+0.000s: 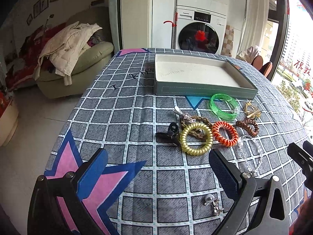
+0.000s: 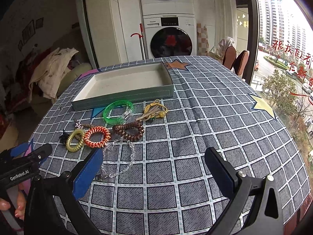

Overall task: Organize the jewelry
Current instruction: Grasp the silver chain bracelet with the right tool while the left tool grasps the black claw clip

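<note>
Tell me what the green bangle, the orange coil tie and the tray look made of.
Green bangle: translucent plastic or resin, glossy; the cloth shows through it.
Orange coil tie: springy plastic cord, shiny spiral ridges.
Tray: probably faux leather over board, matte, stitched seam; pale fabric-like lining.

Stacked washer point(image 1: 199, 33), cluttered sofa point(image 1: 78, 62), bright window point(image 2: 283, 49).

L gripper point(image 1: 158, 166) wide open, jaws far apart, nothing betw pads, angled fwd and down. R gripper point(image 2: 153, 165) same: wide open, empty, level w/ L, just beside it. Person's fingers point(image 2: 18, 205) wrap L handle.
</note>
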Demonstrator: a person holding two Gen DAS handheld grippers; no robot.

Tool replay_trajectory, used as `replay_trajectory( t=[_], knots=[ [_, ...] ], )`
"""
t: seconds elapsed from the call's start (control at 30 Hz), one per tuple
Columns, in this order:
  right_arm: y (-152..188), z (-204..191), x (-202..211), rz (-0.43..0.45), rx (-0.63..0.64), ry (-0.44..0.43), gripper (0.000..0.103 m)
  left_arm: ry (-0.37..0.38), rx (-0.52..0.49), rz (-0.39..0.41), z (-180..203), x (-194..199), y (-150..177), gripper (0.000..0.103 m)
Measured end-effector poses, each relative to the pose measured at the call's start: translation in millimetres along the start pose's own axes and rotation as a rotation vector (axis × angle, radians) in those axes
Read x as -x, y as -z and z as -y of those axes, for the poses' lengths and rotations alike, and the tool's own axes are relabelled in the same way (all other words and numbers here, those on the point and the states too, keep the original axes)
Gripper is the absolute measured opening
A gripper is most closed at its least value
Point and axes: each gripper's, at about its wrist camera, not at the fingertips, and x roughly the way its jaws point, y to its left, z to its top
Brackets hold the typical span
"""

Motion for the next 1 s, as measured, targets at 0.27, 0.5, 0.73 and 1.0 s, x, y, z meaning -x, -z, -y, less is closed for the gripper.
replay_trajectory(
  t=[0.27,0.5,0.73,1.0],
  knots=[
    [-1.3,0.4,-24.0,-0.117,-0.039,-0.011,0.103,0.042,0.091,-0.118,-25.2,-37.0,-21.8,0.103],
    [-2.7,-9.6,-42.1,-0.176,-0.031,-0.020,0.099,0.018,0.126,-0.152,-21.4,-59.9,-30.3,0.103],
    [-3.3,-19.3,-63.6,-0.246,-0.012,-0.028,0.078,0.003,0.148,-0.190,-26.3,-75.1,-28.5,0.103],
    [-0.5,-40.7,-74.0,-0.270,0.104,0.034,0.073,-0.023,0.126,-0.200,-21.3,-83.3,-28.5,0.103]
  ],
)
